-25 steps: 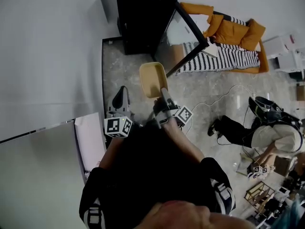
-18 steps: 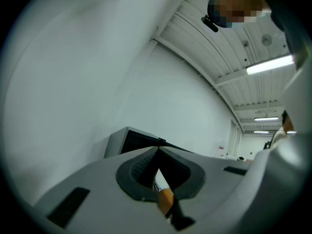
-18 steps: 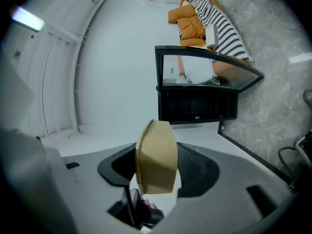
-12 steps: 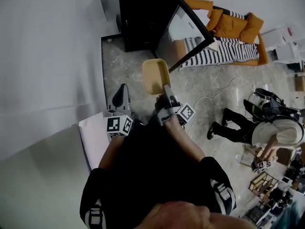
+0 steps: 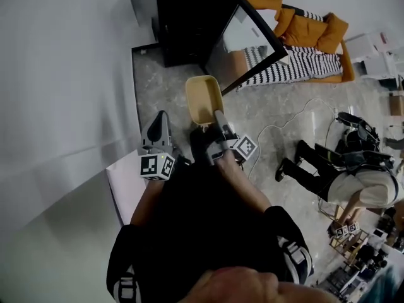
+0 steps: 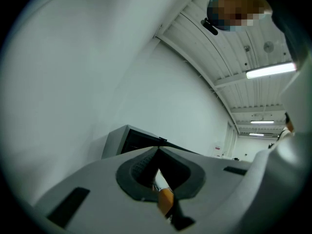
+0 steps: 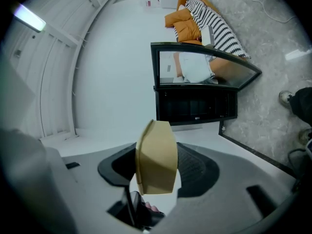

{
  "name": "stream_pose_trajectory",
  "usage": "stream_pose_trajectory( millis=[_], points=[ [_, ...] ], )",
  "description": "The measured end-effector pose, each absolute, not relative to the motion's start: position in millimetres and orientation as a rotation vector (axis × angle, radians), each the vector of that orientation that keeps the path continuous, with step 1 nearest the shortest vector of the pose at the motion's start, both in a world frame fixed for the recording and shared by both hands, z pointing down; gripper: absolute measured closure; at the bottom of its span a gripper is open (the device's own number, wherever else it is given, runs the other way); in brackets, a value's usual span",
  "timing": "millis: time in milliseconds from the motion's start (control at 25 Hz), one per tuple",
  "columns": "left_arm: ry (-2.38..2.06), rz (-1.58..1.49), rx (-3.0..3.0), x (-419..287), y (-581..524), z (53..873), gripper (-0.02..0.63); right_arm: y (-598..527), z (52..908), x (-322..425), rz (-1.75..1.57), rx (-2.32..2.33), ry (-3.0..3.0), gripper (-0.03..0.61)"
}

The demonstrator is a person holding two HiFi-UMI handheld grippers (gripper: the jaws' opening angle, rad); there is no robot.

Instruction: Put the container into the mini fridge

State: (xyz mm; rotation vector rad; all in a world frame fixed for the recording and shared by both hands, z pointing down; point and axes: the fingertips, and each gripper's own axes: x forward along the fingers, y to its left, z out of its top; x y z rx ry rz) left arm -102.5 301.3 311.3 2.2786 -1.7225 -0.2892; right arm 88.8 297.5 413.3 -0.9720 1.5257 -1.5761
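In the head view the tan open container (image 5: pixel 203 98) hangs over the marble floor, with my right gripper (image 5: pixel 214 126) shut on its near rim. The right gripper view has the container (image 7: pixel 156 157) edge-on between the jaws. Ahead stands the black mini fridge (image 5: pixel 186 21), its glass door (image 5: pixel 252 43) swung open to the right. It appears again in the right gripper view as the fridge (image 7: pixel 195 105) under its open door (image 7: pixel 204 69). My left gripper (image 5: pixel 158 130) sits left of the container, tips together and empty, and its own view faces the white wall and ceiling.
A white wall (image 5: pixel 63 74) runs along the left, with a white panel (image 5: pixel 120 185) by my left arm. An orange sofa with a striped blanket (image 5: pixel 303 49) sits behind the fridge door. A person crouches at the right (image 5: pixel 353 182), near a white floor cable (image 5: pixel 284 128) and cluttered shelves (image 5: pixel 353 257).
The container in my right gripper has edged a little toward the fridge. The crouching person at the right has shifted. The left gripper has hardly moved.
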Motion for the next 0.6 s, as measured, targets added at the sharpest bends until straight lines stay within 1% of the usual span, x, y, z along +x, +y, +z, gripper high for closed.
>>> stream_pose_trajectory(
  millis=[280,600],
  points=[
    [-1.751,-0.274,2.270,-95,264,312,0.609,250,417,87,-1.607,-0.922,1.520,0.367],
    [-1.766,-0.253,2.260,-63,195,312,0.609,173,424,113,-1.630,-0.904,1.547,0.367]
  ],
)
